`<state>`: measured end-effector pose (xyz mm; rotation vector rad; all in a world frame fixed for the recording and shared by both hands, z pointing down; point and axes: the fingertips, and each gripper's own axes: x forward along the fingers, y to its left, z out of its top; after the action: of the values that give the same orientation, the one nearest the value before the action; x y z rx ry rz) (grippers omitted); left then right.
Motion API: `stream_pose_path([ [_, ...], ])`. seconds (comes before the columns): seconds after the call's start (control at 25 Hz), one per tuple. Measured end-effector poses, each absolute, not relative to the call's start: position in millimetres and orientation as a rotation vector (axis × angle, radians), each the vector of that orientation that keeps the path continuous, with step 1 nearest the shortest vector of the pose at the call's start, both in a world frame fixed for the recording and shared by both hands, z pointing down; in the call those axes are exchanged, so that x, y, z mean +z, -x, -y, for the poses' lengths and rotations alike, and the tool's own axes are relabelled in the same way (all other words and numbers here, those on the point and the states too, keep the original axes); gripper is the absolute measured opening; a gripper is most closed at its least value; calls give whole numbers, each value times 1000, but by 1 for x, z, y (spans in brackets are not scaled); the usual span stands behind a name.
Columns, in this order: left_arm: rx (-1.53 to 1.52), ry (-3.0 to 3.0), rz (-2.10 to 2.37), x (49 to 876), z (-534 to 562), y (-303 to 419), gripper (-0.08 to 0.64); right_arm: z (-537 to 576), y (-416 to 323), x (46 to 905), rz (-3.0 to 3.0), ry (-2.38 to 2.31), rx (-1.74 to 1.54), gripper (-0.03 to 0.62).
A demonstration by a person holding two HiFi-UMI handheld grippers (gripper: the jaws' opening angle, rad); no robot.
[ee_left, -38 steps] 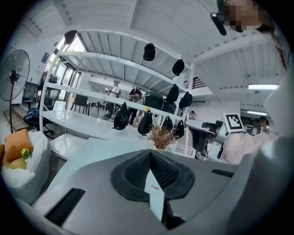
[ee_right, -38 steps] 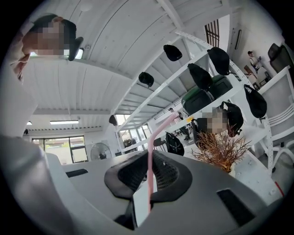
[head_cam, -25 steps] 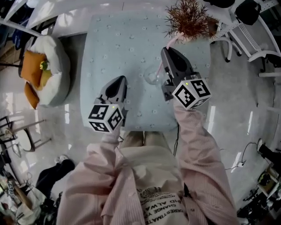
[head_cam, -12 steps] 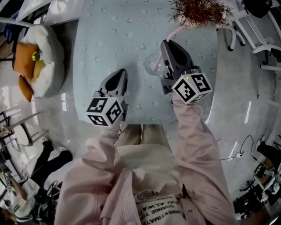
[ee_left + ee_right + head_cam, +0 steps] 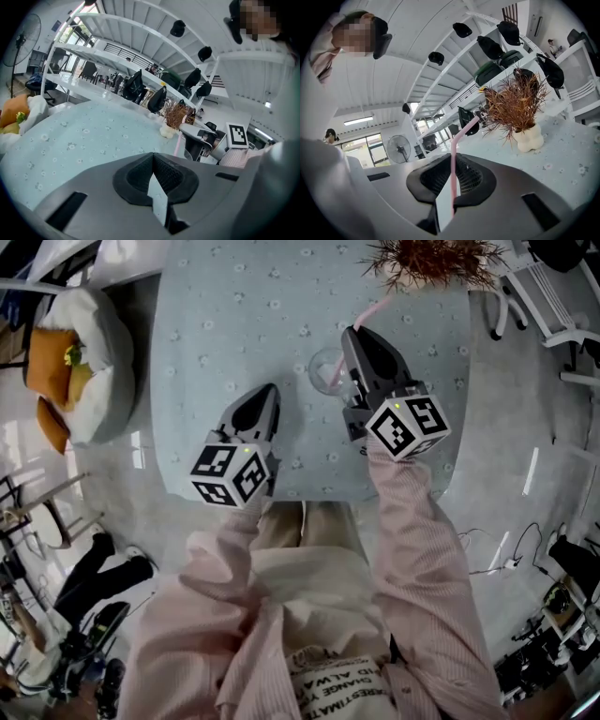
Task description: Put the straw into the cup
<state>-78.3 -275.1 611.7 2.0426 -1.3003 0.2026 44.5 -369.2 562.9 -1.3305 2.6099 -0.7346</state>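
My right gripper [image 5: 352,333] is shut on a pink bendy straw [image 5: 373,310], which runs between its pads in the right gripper view, where the straw [image 5: 453,173] stands upright with its bent top leaning right. A clear cup [image 5: 323,369] stands on the table just left of that gripper. The straw's lower end overlaps the cup's mouth; whether it is inside I cannot tell. My left gripper [image 5: 270,391] hovers near the table's front edge, left of the cup. Its tips meet with nothing between them [image 5: 153,155].
A light blue flowered cloth covers the table [image 5: 234,324]. A dried brown plant [image 5: 431,259] in a white vase [image 5: 529,138] stands at the far right, behind the cup. A white seat with orange cushions [image 5: 70,362] is beside the table's left edge.
Both grippers have sunk toward the table. The right one has brought the straw down with it, lower end at the cup. The left gripper has edged slightly right.
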Motion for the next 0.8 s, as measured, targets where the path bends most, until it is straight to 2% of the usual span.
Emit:
stream_pose_path([
  [0.64, 199, -2024, 1277, 617, 264, 74, 0, 367, -42, 569, -2583, 1292, -790, 26],
  [0.72, 194, -2023, 1272, 616, 263, 74, 0, 367, -42, 570, -2577, 1289, -809, 74],
  [0.8, 191, -2024, 1269, 616, 263, 73, 0, 367, -41, 571, -2574, 1288, -824, 94],
])
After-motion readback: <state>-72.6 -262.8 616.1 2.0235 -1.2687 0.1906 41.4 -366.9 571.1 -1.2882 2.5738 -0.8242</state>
